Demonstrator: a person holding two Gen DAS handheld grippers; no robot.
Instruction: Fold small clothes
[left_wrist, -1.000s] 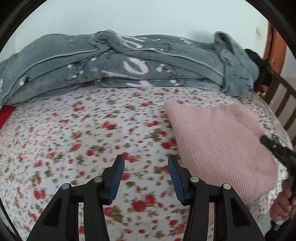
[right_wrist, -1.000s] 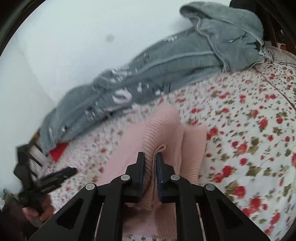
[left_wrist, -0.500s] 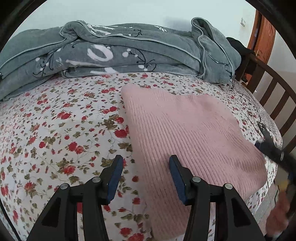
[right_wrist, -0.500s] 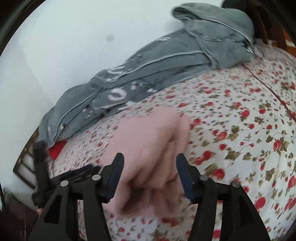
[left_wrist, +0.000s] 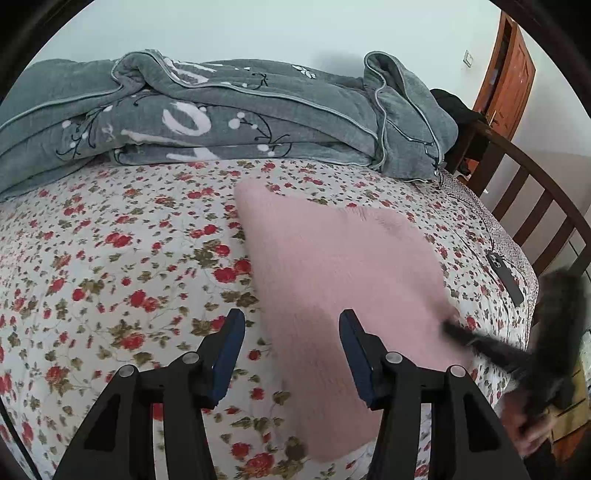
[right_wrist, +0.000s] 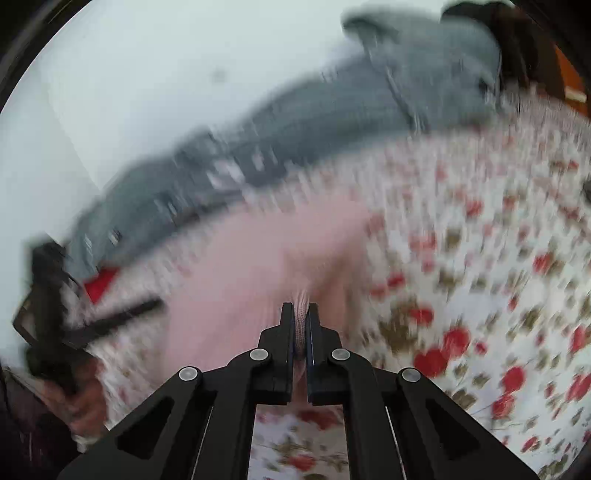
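Note:
A folded pink knit garment (left_wrist: 332, 266) lies on the floral bed sheet (left_wrist: 110, 258). My left gripper (left_wrist: 291, 315) hovers open over the garment's near left edge; its blue pads touch nothing. In the left wrist view my right gripper (left_wrist: 458, 332) is a dark blur coming in from the right, its tips at the garment's right corner. The right wrist view is motion-blurred. There my right gripper (right_wrist: 301, 308) is shut on a raised fold of the pink garment (right_wrist: 251, 269), and the left gripper (right_wrist: 110, 321) shows blurred at the left edge with a hand below it.
A crumpled grey blanket (left_wrist: 221, 110) runs along the wall at the back of the bed. A dark phone (left_wrist: 506, 273) lies near the right edge, by the wooden slatted bed rail (left_wrist: 535, 192). A wooden door (left_wrist: 506, 74) stands beyond. Something red (right_wrist: 99, 282) peeks from under the blanket.
My right gripper let go of the pink fold, opened wide, then dropped and shut on a fold again. My left gripper swung toward the garment, which now sits under its fingers.

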